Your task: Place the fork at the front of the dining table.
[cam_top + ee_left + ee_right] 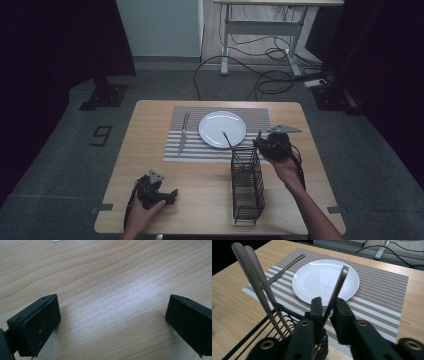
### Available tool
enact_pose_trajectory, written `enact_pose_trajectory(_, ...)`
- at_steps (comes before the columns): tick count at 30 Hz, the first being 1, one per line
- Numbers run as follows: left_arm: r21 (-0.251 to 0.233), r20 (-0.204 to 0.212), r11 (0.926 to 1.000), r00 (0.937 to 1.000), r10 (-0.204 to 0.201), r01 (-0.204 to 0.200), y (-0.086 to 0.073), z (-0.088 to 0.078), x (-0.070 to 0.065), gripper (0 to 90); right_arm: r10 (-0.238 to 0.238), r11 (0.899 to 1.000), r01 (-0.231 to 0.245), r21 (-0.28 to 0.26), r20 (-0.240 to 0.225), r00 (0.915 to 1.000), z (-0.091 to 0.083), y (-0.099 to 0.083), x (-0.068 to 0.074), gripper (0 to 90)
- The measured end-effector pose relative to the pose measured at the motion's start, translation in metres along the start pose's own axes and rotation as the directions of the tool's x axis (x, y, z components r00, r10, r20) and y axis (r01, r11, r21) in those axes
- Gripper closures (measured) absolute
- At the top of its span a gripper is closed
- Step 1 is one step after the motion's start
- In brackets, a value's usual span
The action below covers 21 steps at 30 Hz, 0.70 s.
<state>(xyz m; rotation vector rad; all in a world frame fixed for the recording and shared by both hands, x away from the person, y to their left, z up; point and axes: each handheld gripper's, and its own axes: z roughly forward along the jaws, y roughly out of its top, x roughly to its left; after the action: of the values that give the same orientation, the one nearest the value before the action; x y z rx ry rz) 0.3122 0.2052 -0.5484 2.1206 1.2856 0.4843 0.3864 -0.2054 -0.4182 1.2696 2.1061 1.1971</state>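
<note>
A black wire cutlery basket [247, 185] stands on the wooden table, just in front of a striped placemat [260, 117]. My right gripper [259, 142] [328, 302] is at the basket's far end, shut on a thin metal utensil handle [339, 282] that rises between its jaws. Two more handles [254, 275] lean out of the basket [249, 336] to its left. A white plate [222, 128] [324, 280] sits on the placemat [374, 287]. My left gripper [172, 194] [112, 322] rests low over bare wood at the near left, open, with nothing between its jaws.
One metal utensil [183, 132] [284, 267] lies on the mat to the left of the plate. Beyond the table are a grey floor, cables [270, 75] and a desk frame [260, 30].
</note>
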Motion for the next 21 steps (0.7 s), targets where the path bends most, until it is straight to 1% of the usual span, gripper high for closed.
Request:
enact_pose_trajectory(3,0.0,0.0,1.0,1.0,0.0,0.0,0.0,0.0,0.0,0.0,-0.005,1.0,0.005,0.001,0.004,1.0,-0.001,0.0,0.002,80.6)
enact_pose_trajectory(7,0.001,0.0,1.0,1.0,0.0,0.0,0.0,0.0,0.0,0.0,0.016,1.0,-0.016,0.002,-0.02,0.9997,-0.003,0.001,0.0,82.0)
enact_pose_trajectory(11,0.001,0.0,1.0,1.0,0.0,0.0,0.0,0.0,0.0,0.0,0.027,1.0,-0.026,0.002,-0.044,0.9987,-0.005,0.001,0.001,83.4)
enact_pose_trajectory(13,0.0,0.0,1.0,1.0,0.001,-0.001,0.0,0.0,0.0,0.0,0.03,1.0,-0.03,-0.003,-0.055,0.998,-0.007,0.002,0.002,84.3)
enact_pose_trajectory(14,0.0,0.001,1.0,1.0,0.001,-0.001,0.0,0.0,0.0,0.0,0.031,0.999,-0.032,-0.015,-0.07,0.9971,-0.01,0.003,0.005,85.2)
enact_pose_trajectory(15,0.0,0.001,1.0,1.0,0.001,-0.001,0.0,0.0,0.0,0.0,0.031,0.999,-0.032,-0.015,-0.07,0.9971,-0.01,0.003,0.005,85.2)
enact_pose_trajectory(16,0.0,0.001,1.0,1.0,0.001,-0.001,0.0,0.0,0.0,0.0,0.016,0.999,-0.018,-0.028,-0.067,0.9976,-0.012,0.006,0.008,85.7)
enact_pose_trajectory(19,0.0,0.001,1.0,1.0,0.001,-0.001,0.0,0.0,0.0,0.0,0.006,0.999,-0.009,-0.037,-0.07,0.9975,-0.015,0.009,0.012,86.2)
enact_pose_trajectory(20,0.0,0.002,1.0,1.0,0.0,0.0,0.0,0.0,0.0,0.0,-0.035,0.998,0.033,-0.05,-0.035,0.9988,-0.019,0.013,0.017,86.3)
enact_pose_trajectory(21,0.0,0.002,1.0,1.0,0.0,0.0,0.0,0.0,0.0,0.0,-0.035,0.998,0.033,-0.05,-0.035,0.9988,-0.019,0.013,0.017,86.3)
